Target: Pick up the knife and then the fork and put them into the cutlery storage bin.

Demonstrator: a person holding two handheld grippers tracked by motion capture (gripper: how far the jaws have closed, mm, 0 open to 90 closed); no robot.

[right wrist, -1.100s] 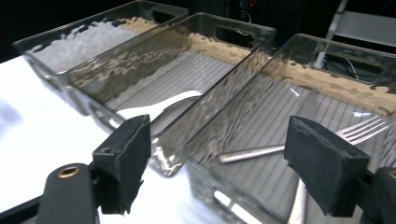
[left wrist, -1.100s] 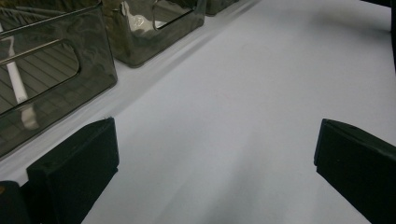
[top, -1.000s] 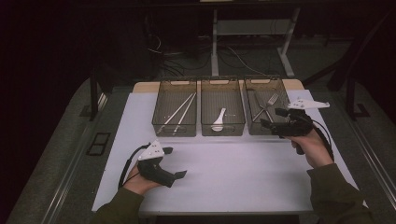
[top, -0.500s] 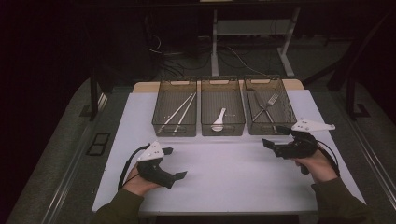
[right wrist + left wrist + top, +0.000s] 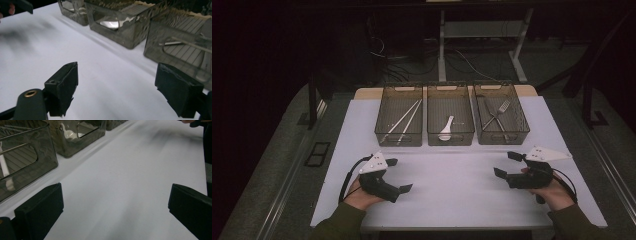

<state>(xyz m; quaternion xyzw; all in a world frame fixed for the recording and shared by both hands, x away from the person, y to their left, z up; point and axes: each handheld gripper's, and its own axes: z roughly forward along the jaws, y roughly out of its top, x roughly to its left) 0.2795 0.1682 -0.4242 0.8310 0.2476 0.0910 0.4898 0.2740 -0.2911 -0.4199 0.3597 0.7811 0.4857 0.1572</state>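
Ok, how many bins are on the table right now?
3, in a row at the far edge of the white mat: the left bin with chopsticks, the middle bin with a white spoon, the right bin with a fork and other cutlery.

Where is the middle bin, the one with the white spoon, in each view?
High view: the middle bin sits at the centre of the back row, with the white spoon inside.
Left gripper view: the bin is at the top, left of centre, second along the row.
Right gripper view: the bin is at top centre, second from the right, with the spoon visible inside.
Shared landmark: the white table cover in front of the bins.
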